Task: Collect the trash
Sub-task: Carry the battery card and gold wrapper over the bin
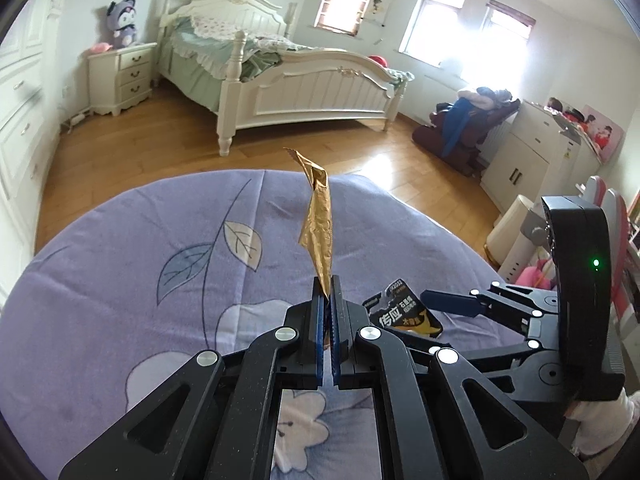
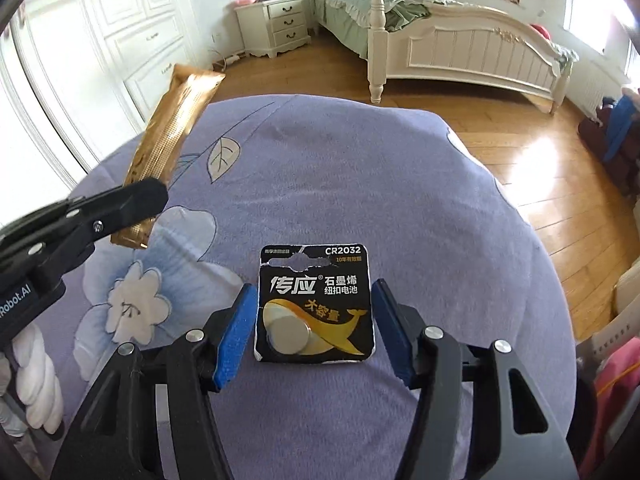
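- The left gripper (image 1: 327, 292), at lower centre of its own view, has its jaws clamped on a gold foil wrapper (image 1: 318, 224), which stands up from the pads above the purple floral bedspread (image 1: 140, 248).
- From the right wrist view that wrapper (image 2: 172, 136) slants across the upper left.
- The right gripper (image 2: 316, 320) has its jaws apart, either side of a black coin-battery card (image 2: 316, 304) lying flat on the bedspread; the blue pads (image 2: 236, 336) sit just beside its edges, and contact is unclear.
- A white bed (image 1: 304, 80) stands behind on the wooden floor (image 1: 132, 148).
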Available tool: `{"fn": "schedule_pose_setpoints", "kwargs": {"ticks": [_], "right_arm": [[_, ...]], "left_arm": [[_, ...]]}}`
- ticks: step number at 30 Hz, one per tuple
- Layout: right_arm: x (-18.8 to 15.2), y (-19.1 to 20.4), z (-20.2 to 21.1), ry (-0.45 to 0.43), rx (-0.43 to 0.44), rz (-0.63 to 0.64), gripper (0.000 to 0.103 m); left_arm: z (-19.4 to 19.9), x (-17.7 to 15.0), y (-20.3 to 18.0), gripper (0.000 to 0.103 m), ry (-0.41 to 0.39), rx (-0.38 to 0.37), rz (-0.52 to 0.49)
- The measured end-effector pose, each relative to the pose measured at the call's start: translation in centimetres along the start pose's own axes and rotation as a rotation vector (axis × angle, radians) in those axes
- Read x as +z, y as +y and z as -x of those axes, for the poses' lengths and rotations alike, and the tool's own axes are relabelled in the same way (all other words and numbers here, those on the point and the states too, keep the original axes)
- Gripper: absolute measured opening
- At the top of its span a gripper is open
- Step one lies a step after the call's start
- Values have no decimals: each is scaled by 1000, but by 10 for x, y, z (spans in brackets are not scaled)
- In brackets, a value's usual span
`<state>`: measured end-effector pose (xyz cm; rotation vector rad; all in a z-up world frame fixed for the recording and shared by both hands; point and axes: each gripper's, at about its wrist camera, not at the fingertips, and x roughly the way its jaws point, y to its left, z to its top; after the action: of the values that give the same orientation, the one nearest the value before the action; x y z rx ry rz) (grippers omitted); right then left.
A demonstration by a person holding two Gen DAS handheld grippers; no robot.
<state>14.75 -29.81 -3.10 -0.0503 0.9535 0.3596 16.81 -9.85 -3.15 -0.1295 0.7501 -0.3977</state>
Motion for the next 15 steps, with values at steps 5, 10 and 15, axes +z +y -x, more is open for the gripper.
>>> {"fn": "schedule_pose_setpoints", "kwargs": {"ticks": [5, 10, 15], "right_arm": [[-22, -6, 28, -67, 59, -58, 58], [-47, -12, 74, -178, 50, -112, 58], [-66, -29, 122, -294, -49, -156, 58]], "left_arm": [[13, -16, -13, 4, 7, -17, -23], [30, -27, -39, 4, 5, -52, -56], [47, -31, -83, 4, -7, -117, -127]]}}
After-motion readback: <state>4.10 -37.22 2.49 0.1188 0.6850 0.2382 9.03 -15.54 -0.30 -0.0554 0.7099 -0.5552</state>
